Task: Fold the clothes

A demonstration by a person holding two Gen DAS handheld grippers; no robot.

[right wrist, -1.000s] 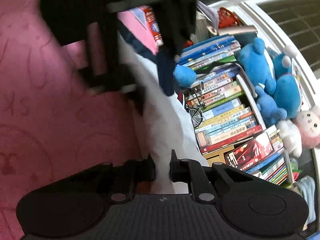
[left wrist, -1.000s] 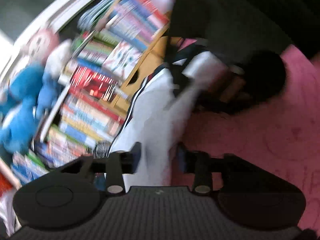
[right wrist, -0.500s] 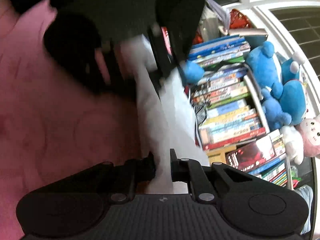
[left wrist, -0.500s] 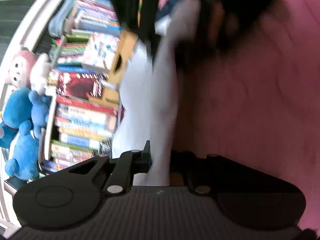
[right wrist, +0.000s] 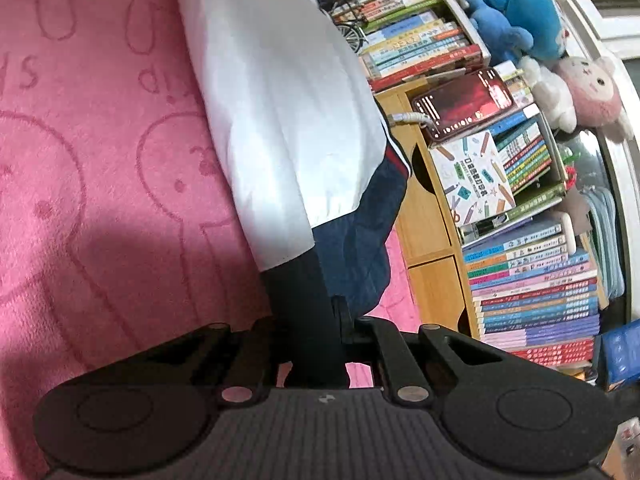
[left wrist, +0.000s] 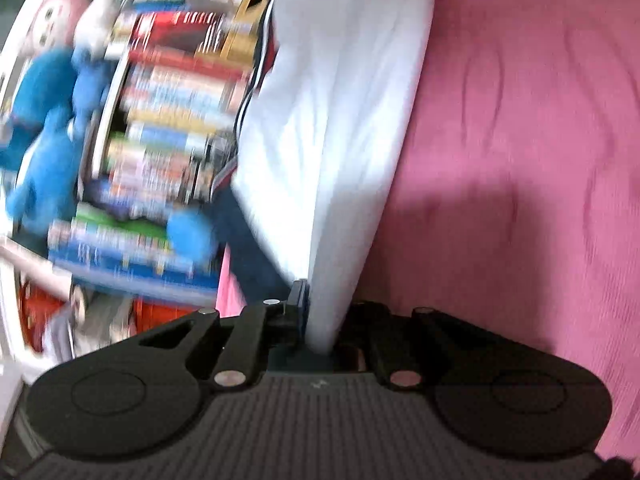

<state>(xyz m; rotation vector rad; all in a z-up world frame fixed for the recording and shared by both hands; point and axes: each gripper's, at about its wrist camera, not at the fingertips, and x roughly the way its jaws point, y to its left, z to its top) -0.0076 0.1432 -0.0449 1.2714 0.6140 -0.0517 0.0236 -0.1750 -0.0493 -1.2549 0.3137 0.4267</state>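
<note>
Both tongs are clamped on the same garment: the left gripper [left wrist: 320, 320] has its jaws pinched on a bunched white fold, and the right gripper [right wrist: 320, 344] has its jaws closed tight on the dark navy edge of the cloth.

Ahead of both tongs, the pink bedspread [left wrist: 520, 140] fills the largest part of the scene; it lies to the right of the left tongs and to the left of the right tongs, printed with rabbit outlines. On the other side of each stands a packed bookshelf [right wrist: 520, 280] with blue plush toys [right wrist: 520, 12] on top.

Between these, the white and navy garment [right wrist: 280, 92] stretches forward from the fingertips of each pair, hanging as a long taut panel; whether its far end rests on the bedspread cannot be told.

By my reading, the step in hand is carrying a pinched edge across to make or lay down a fold. The next move calls for lowering both tongs together toward the bedspread, keeping the edge level and taut, and only then letting go.
</note>
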